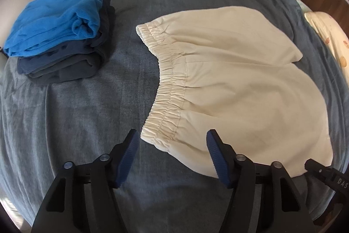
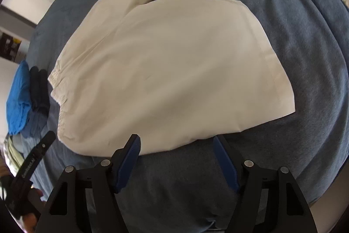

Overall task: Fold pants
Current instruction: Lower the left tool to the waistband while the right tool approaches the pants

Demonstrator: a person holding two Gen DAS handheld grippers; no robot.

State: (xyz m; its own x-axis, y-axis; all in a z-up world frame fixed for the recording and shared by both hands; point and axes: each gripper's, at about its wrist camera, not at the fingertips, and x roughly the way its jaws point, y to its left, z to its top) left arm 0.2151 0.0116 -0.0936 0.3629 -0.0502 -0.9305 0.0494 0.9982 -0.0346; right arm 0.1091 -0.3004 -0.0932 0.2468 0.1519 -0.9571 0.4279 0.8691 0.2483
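the cream pants (image 1: pixel 235 84) lie flat on the blue-grey bed (image 1: pixel 87 106) (legs slightly apart), beside a folded stack of clothes (image 1: pixel 63 36). the left gripper (image 1: pixel 172 158) and right gripper (image 2: pixel 176 158) hover with jaws spread, holding nothing.

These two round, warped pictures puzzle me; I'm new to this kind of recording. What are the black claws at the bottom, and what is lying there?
Each picture comes from a wide-angle camera on a hand-held gripper, looking forward along its two fingers. The left gripper and the right gripper are both open and hold nothing. Before them, cream pants lie spread flat on a blue-grey blanket, elastic waistband toward the left. Beyond it sits a stack of folded clothes, bright blue on top. A patterned pillow shows at the right edge.
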